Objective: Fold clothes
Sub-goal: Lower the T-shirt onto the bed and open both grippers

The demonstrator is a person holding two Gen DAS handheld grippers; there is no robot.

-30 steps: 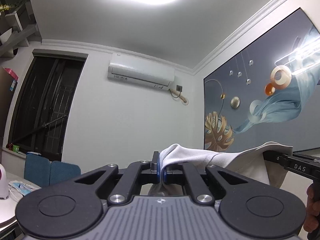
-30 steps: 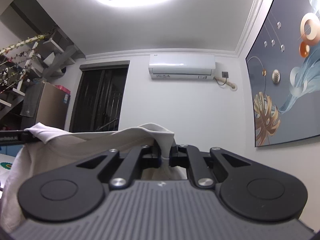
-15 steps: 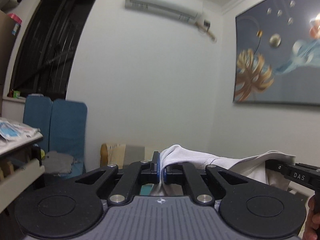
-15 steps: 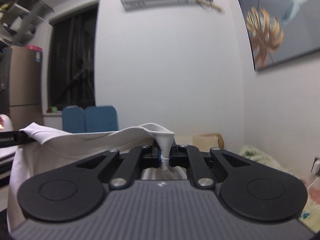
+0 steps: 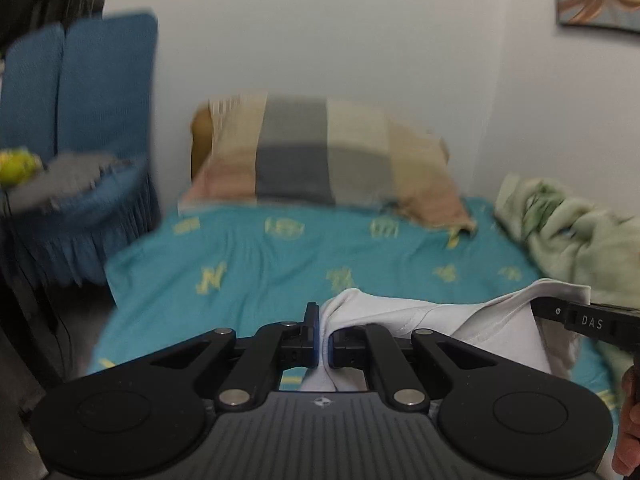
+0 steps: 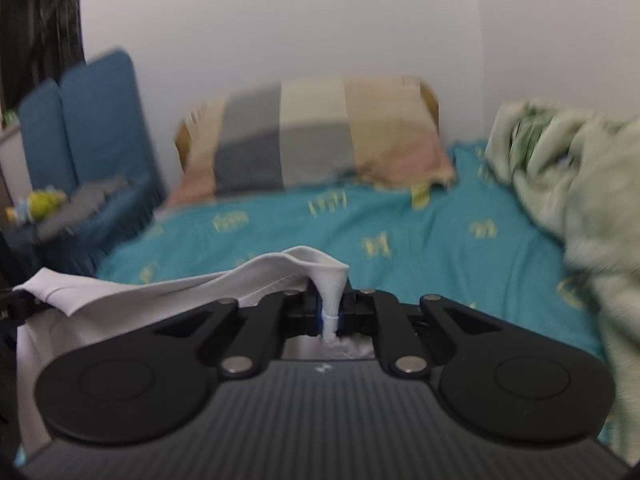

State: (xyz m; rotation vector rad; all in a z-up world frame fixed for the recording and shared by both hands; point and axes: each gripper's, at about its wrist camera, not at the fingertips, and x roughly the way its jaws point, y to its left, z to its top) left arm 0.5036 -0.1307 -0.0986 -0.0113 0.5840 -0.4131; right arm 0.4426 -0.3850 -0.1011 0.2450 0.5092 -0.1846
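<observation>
A white shirt [image 5: 460, 320] hangs stretched between my two grippers, above the teal bedsheet [image 5: 280, 264]. My left gripper [image 5: 323, 340] is shut on one corner of the shirt. My right gripper [image 6: 331, 316] is shut on the other corner, where the shirt [image 6: 160, 296] bunches into a twisted fold. The right gripper's tip also shows in the left wrist view [image 5: 560, 314], clamped on the cloth. The lower part of the shirt is hidden below both grippers.
A checked pillow [image 5: 328, 160] lies at the head of the bed. A crumpled green blanket [image 6: 580, 184] lies along the bed's right side. A blue chair [image 5: 80, 120] with grey cloth and a yellow-green toy stands left of the bed.
Both grippers have tilted down from the ceiling and wall toward the bed, still holding the shirt stretched between them.
</observation>
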